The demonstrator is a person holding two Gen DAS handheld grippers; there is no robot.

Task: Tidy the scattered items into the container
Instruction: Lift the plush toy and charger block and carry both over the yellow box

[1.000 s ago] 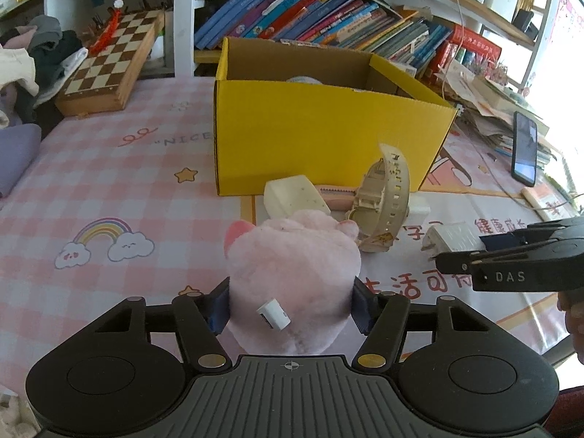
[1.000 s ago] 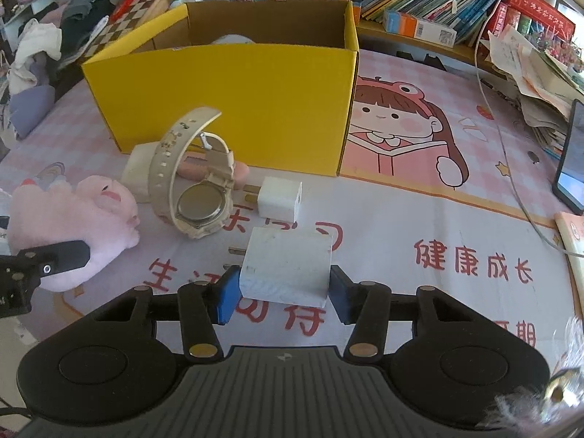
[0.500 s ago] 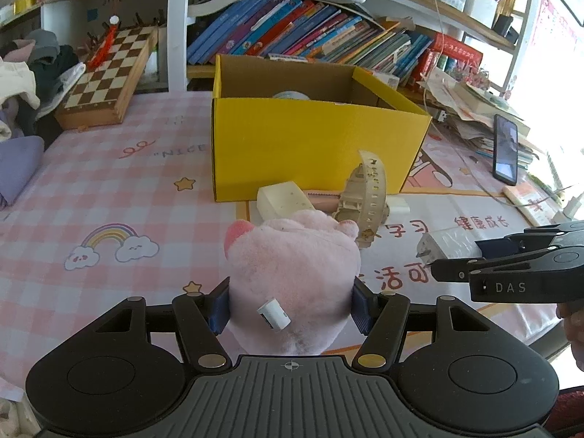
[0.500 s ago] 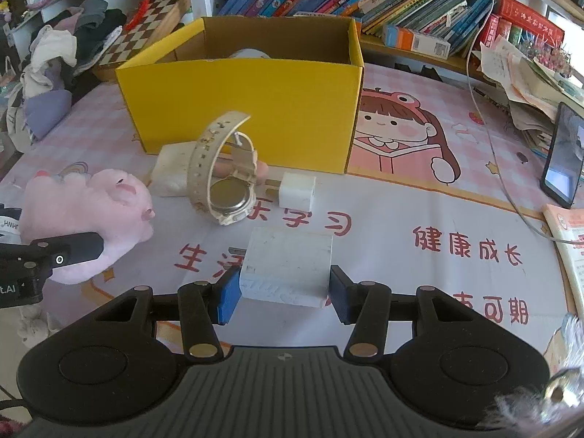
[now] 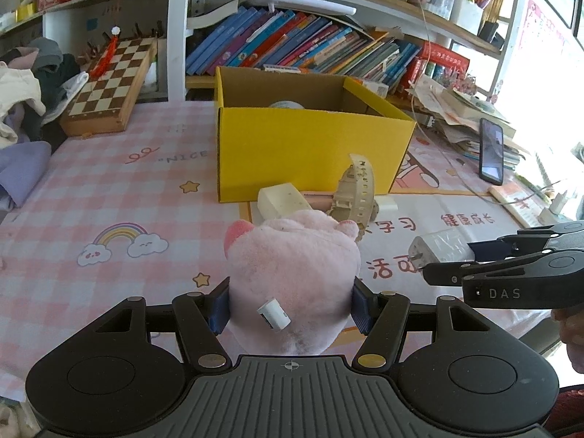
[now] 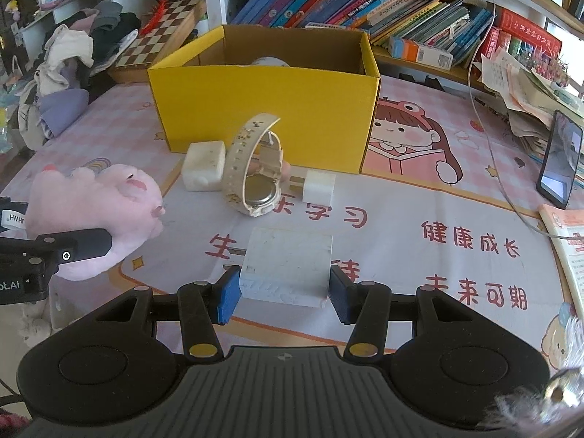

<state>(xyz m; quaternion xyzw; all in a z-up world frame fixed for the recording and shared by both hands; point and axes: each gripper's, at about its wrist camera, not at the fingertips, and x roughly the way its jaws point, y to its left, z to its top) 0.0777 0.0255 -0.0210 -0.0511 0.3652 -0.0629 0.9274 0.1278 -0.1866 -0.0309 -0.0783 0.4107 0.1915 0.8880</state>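
Both tongs are loaded: our left tongs (image 5: 292,304) clench the pink plush toy (image 5: 292,273), our right tongs (image 6: 284,292) grip the white charger block (image 6: 288,264); the yellow box (image 6: 262,109) stands ahead of both, beyond the watch (image 6: 252,171); we should lift clear of its near wall before releasing; its floor is mostly hidden, one pale rounded thing inside unidentifiable.

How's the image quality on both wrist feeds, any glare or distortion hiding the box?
Left wrist view: window light blows out the right edge; fisheye bends the shelves, but the yellow box is sharp. Right wrist view: evenly lit, the box clear, mild bending at the edges, a blurry fuzzy tuft in the bottom-right corner.
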